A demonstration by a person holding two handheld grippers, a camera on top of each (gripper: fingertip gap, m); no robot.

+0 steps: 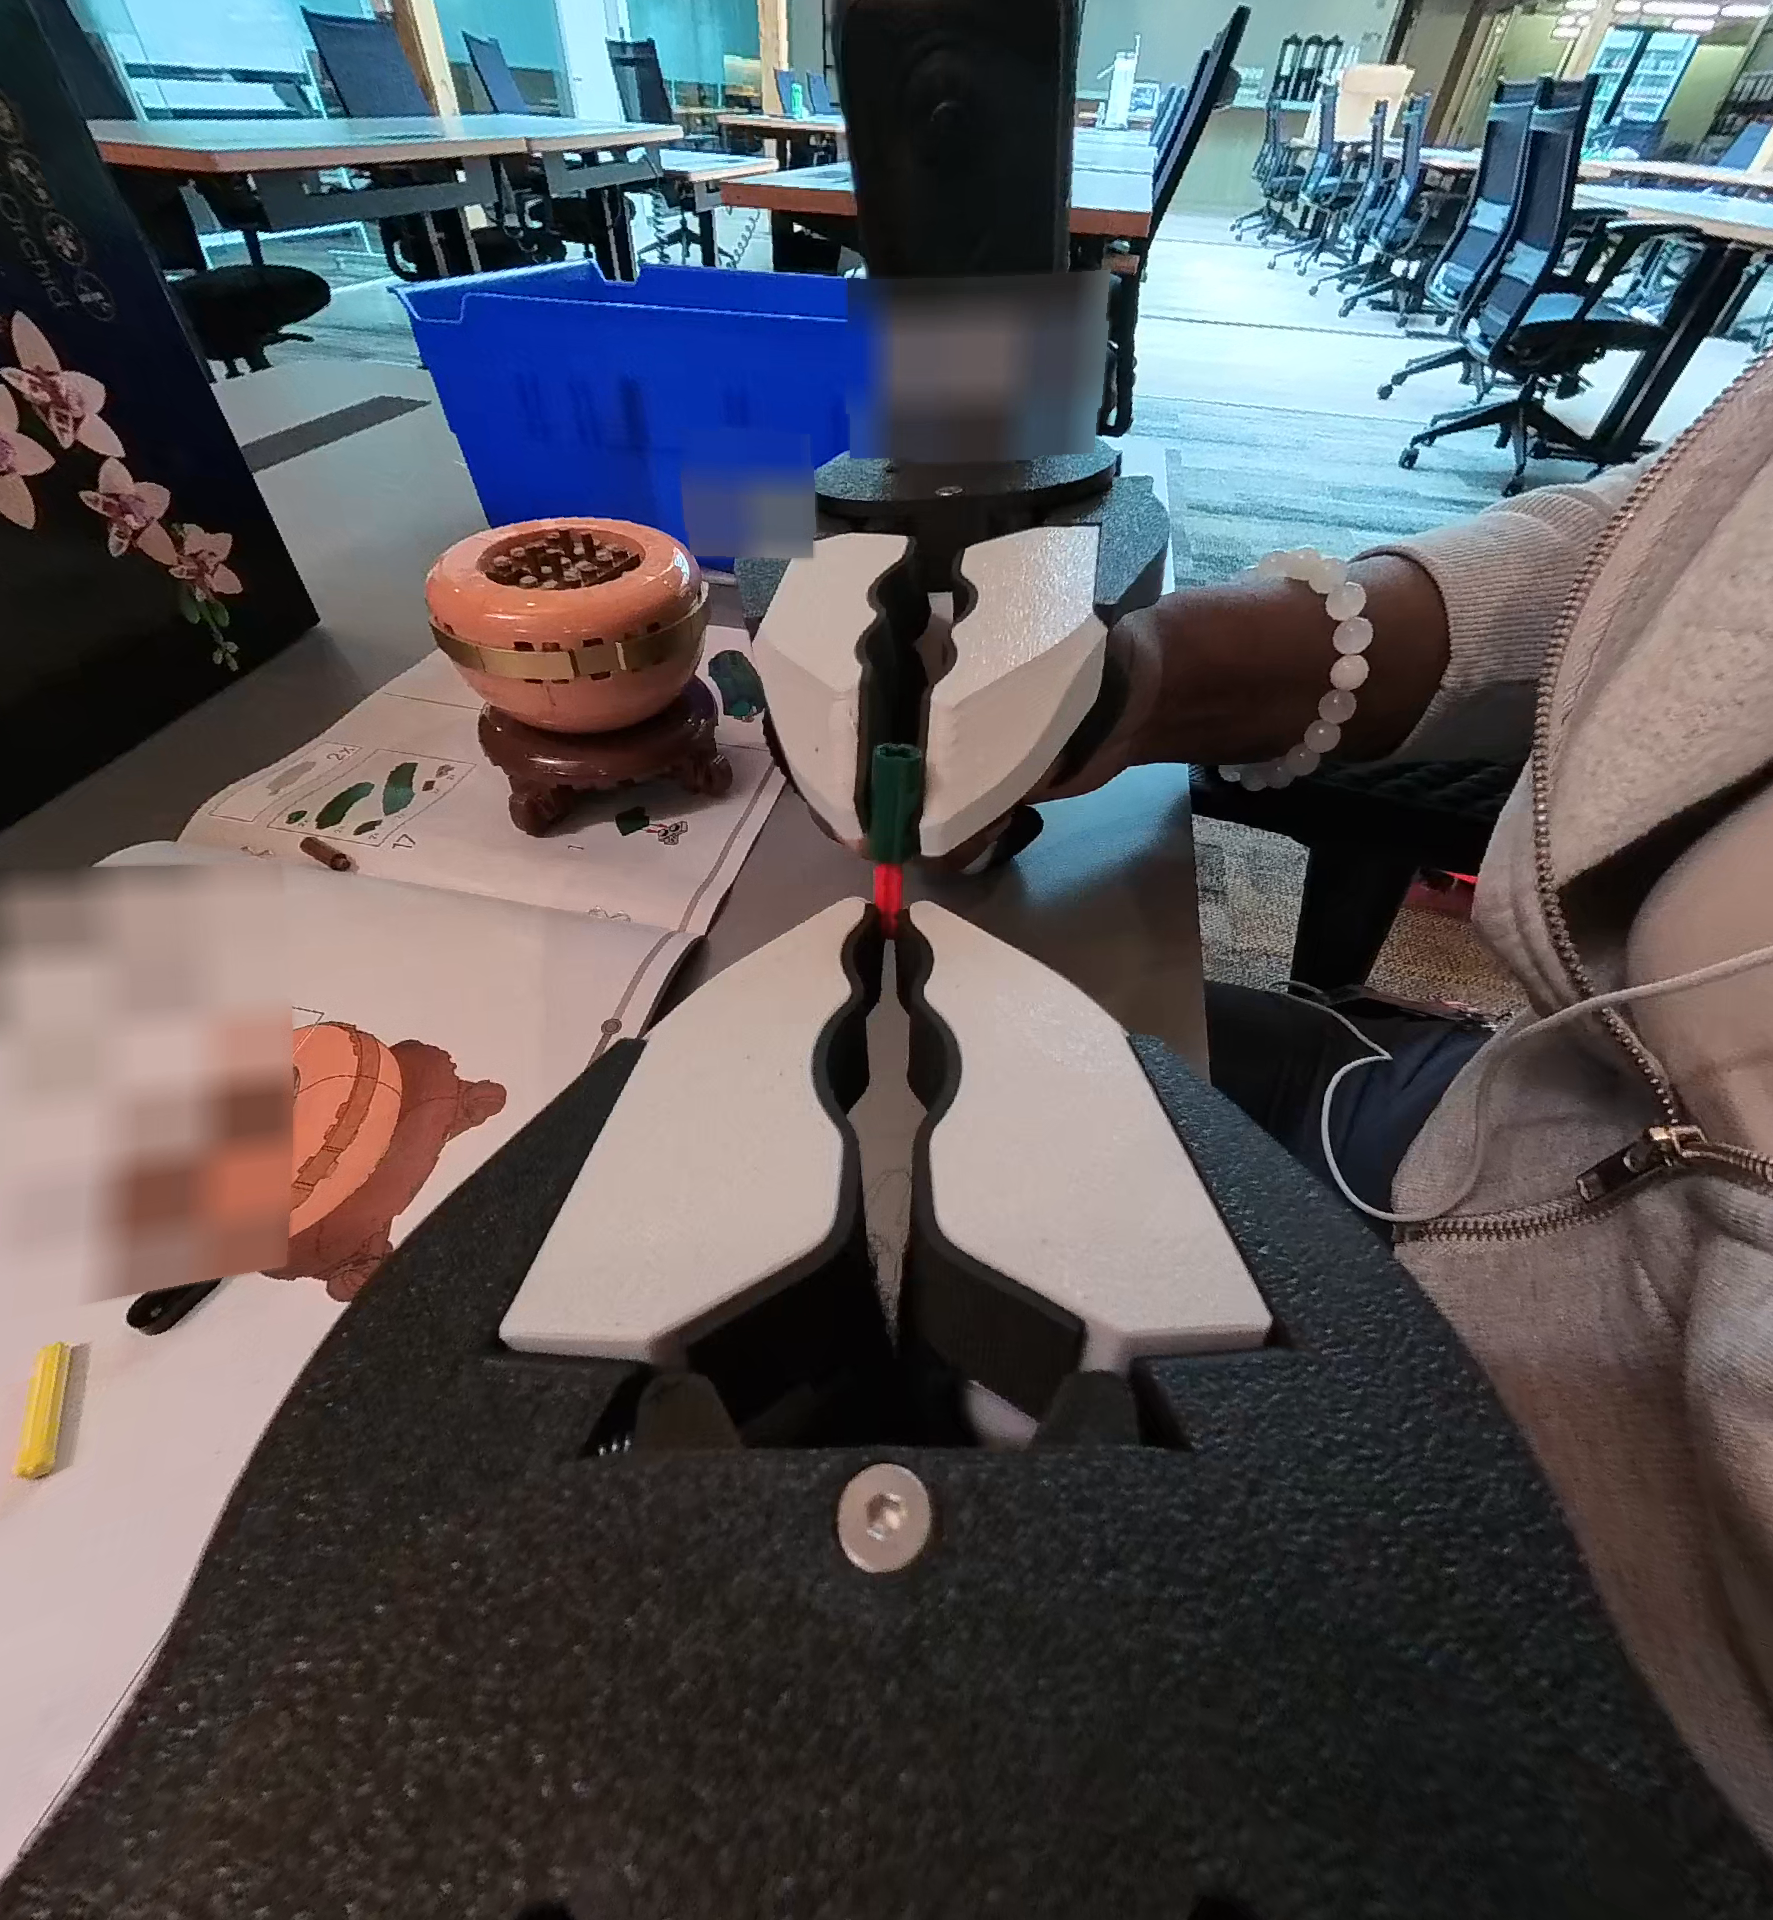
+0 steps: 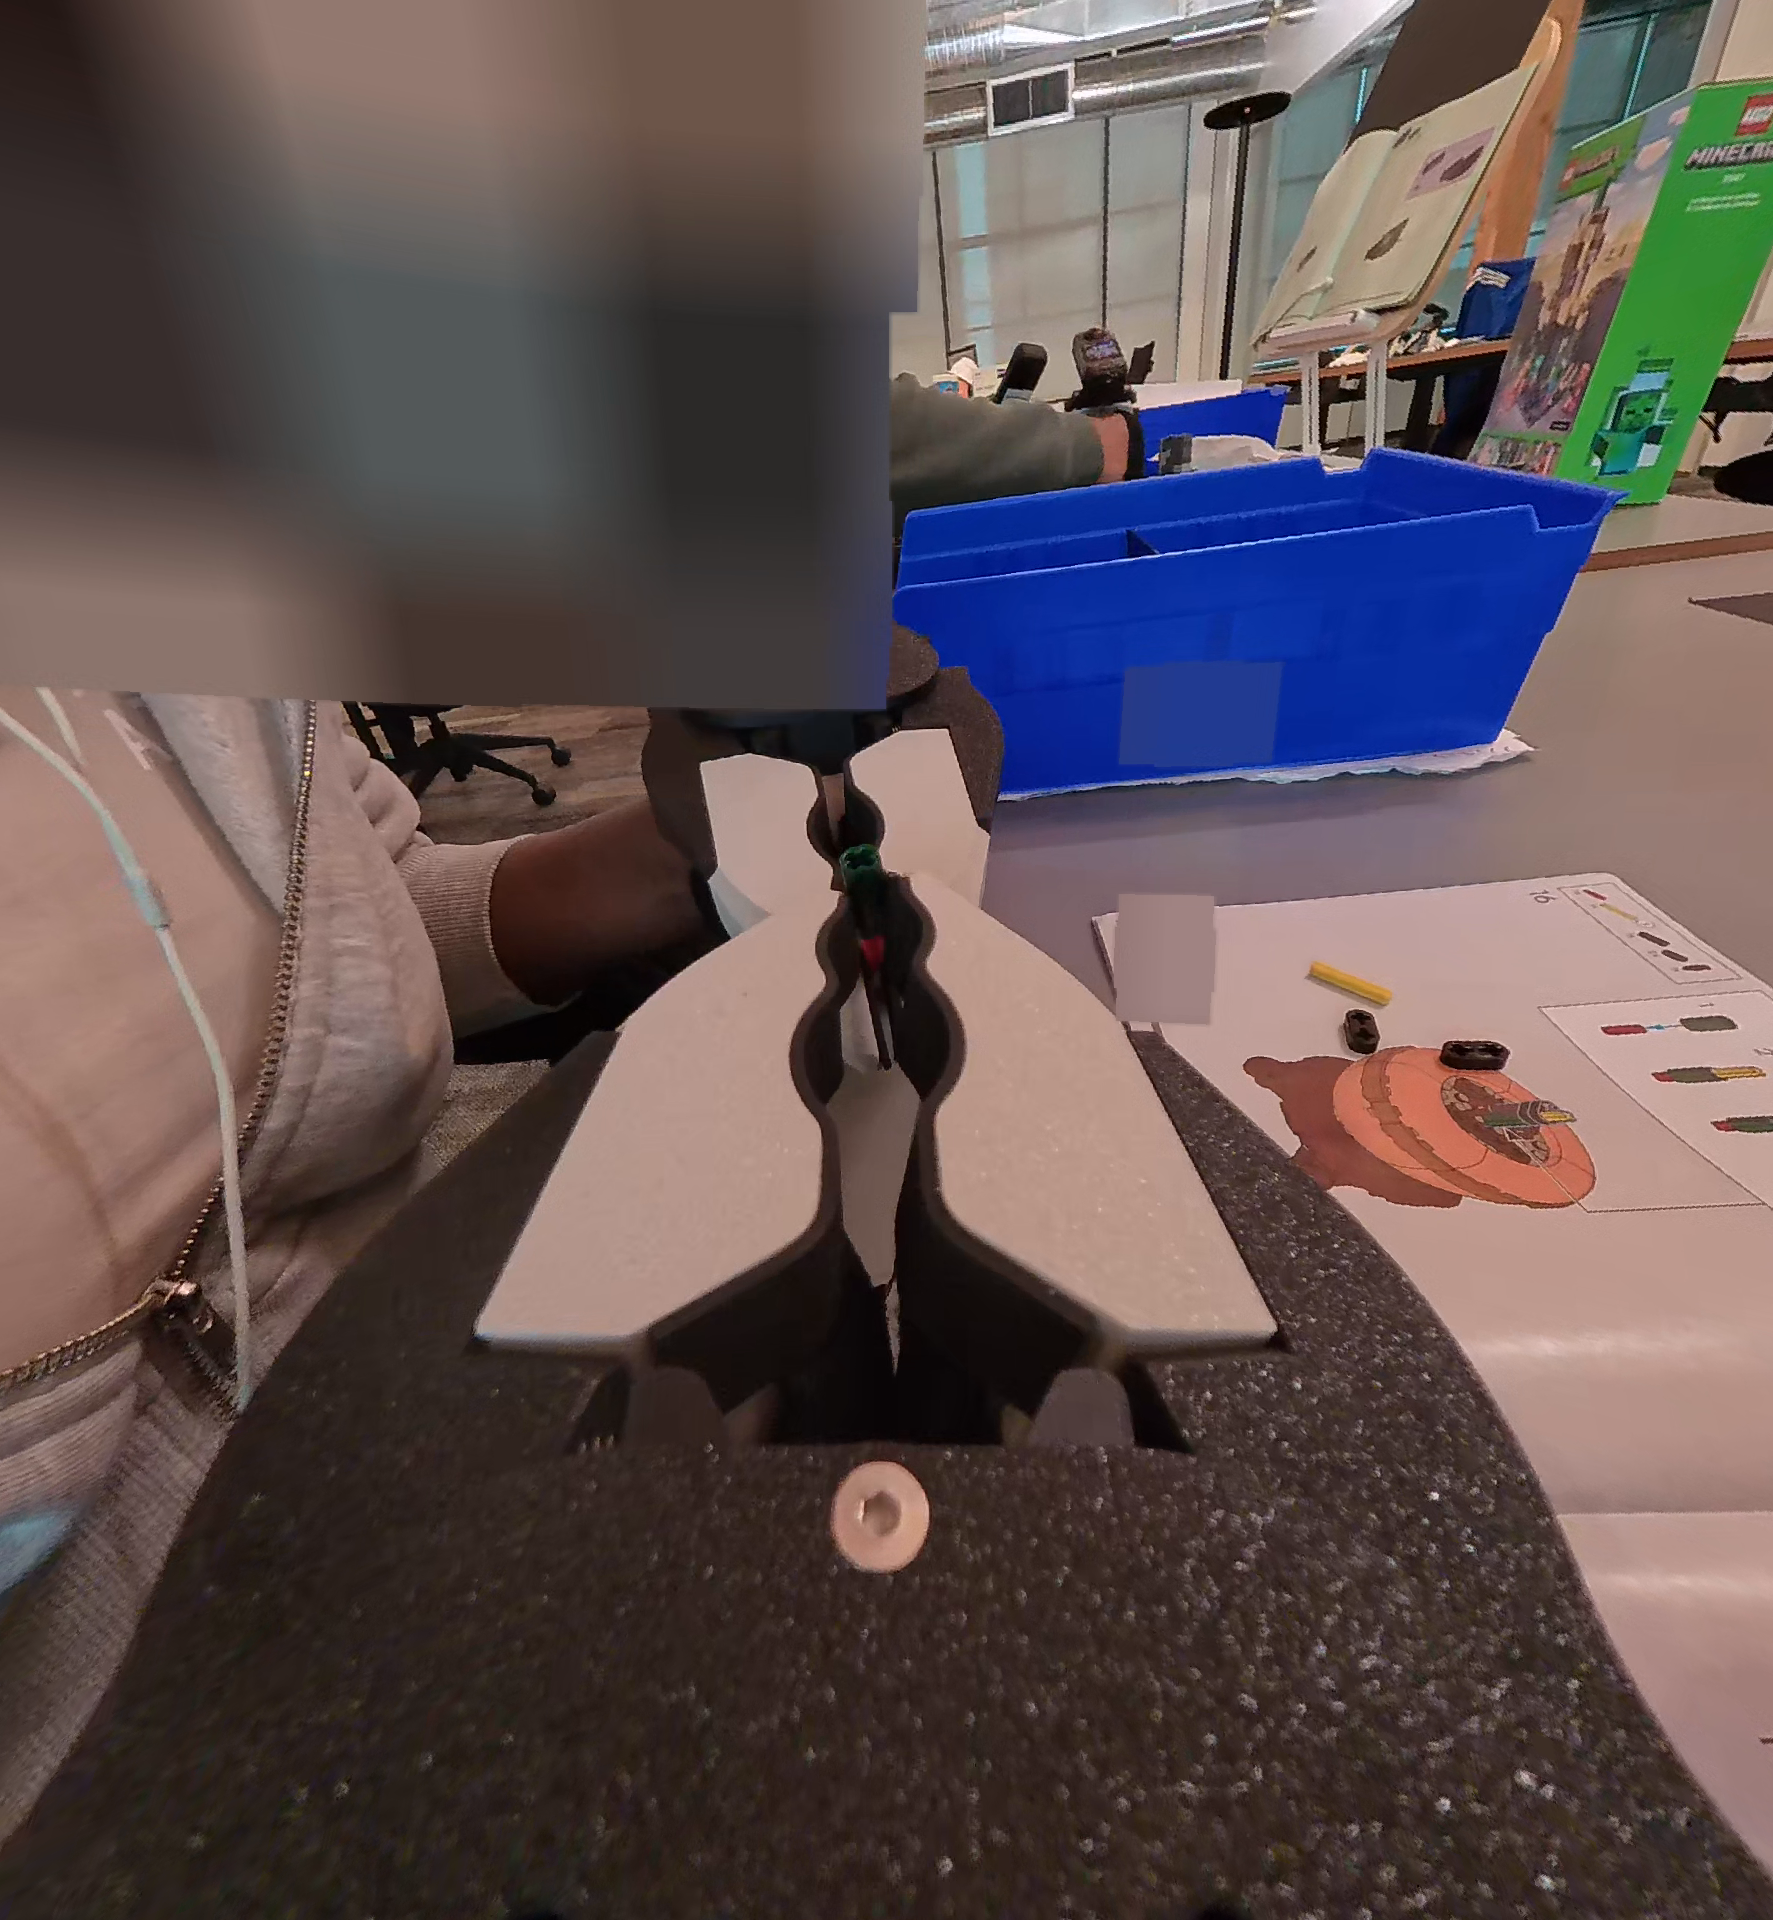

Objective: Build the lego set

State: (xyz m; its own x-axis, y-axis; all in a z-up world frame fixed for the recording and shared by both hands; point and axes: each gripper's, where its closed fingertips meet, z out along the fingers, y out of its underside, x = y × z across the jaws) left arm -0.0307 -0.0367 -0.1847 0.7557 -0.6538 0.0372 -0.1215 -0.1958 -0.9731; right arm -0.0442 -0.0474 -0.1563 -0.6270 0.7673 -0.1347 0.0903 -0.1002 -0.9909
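Note:
In the left wrist view my left gripper [image 1: 887, 914] is shut on a thin red axle [image 1: 887, 891], pinched at its fingertips. Facing it tip to tip, my right gripper [image 1: 894, 831] is shut on a dark green connector [image 1: 892, 795]. The red axle's far end meets the connector's lower end. Both are held above the table edge, in front of the person's torso. In the right wrist view the right gripper [image 2: 877, 899] clamps the green connector [image 2: 858, 868], with the red axle [image 2: 869, 951] between its fingers. The left gripper [image 2: 840, 805] is just beyond.
A peach pot with a gold band on a brown stand [image 1: 565, 634] sits on the open instruction booklet [image 1: 508, 956]. A yellow axle [image 2: 1349, 982] and two black pieces [image 2: 1363, 1029] lie on the booklet. A blue bin [image 2: 1225, 623] and an orchid box [image 1: 61, 468] stand behind.

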